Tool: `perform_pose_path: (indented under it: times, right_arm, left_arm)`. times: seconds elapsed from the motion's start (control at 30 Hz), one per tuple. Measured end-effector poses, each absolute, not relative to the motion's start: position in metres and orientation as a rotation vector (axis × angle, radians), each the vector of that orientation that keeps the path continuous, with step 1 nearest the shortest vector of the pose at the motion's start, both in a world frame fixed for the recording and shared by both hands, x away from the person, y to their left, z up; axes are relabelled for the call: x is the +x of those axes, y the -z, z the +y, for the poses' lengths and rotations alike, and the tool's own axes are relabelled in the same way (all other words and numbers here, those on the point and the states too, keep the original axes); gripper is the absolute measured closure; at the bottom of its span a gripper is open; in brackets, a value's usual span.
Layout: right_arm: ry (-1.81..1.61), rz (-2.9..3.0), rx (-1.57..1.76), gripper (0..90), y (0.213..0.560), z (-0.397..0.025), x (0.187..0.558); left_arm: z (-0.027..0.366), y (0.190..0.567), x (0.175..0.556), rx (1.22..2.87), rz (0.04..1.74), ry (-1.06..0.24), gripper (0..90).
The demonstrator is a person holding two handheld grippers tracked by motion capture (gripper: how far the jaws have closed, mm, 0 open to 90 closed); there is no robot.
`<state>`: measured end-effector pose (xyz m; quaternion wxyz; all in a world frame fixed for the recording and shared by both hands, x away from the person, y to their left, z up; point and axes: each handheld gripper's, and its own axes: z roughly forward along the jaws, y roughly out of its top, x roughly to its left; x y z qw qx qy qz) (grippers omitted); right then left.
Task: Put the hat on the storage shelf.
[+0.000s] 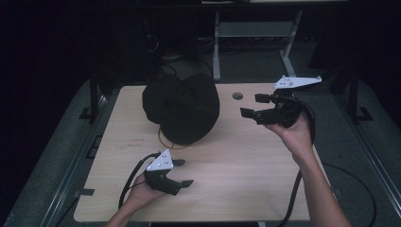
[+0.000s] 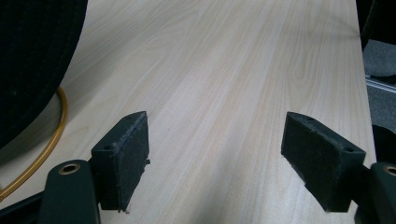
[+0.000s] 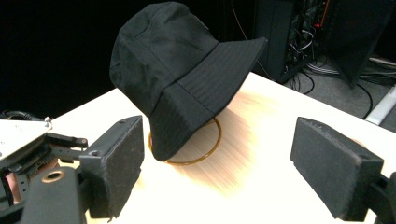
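Hat: a black bucket hat (image 1: 182, 106) of woven cloth, with a soft rounded crown and a stitched, ribbed brim; in the right gripper view (image 3: 175, 74) it sits tilted, brim raised on the side toward the far edge of the table.
Hat position: on the table (image 1: 246, 161), toward its far left part, between the two grippers and apart from both.
Ring: a thin gold-brown hoop (image 3: 212, 144) lies flat on the table under the hat, its near arc showing past the brim; in the left gripper view (image 2: 56, 126) it curves out from under the dark cloth.
Table: pale wood-grain top, rounded corners, with a small round hole (image 1: 238, 96) near the far edge.
Left gripper: (image 1: 182, 172) low over the near left part of the table, grey three-cornered plate on top, jaws pointing right; jaws spread wide with nothing between them.
Left pads: black, coarse foam blocks (image 2: 126, 158), edges a little frayed, bare tabletop between them.
Left hand: (image 1: 142, 191) grips the tool from below, forearm coming in from the near edge.
Right gripper: (image 1: 255, 106) raised over the far right part of the table, pointing left toward the hat; jaws spread wide, empty.
Right pads: same black foam blocks (image 3: 119, 163).
Right hand: (image 1: 295, 135) wrapped round the handle, wrist bent up, forearm slanting in from the lower right; cable trailing past it.
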<state>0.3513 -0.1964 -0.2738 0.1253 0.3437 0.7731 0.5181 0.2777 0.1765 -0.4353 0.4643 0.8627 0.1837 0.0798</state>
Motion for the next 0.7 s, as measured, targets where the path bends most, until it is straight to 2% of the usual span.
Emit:
perform_pose_path:
  times: [0.7]
  right_arm:
    - [-1.47,2.181,1.114,17.1,0.327,-0.238,0.294]
  left_arm:
    - [0.176,0.433,0.277,2.1,0.467,-0.19,23.1]
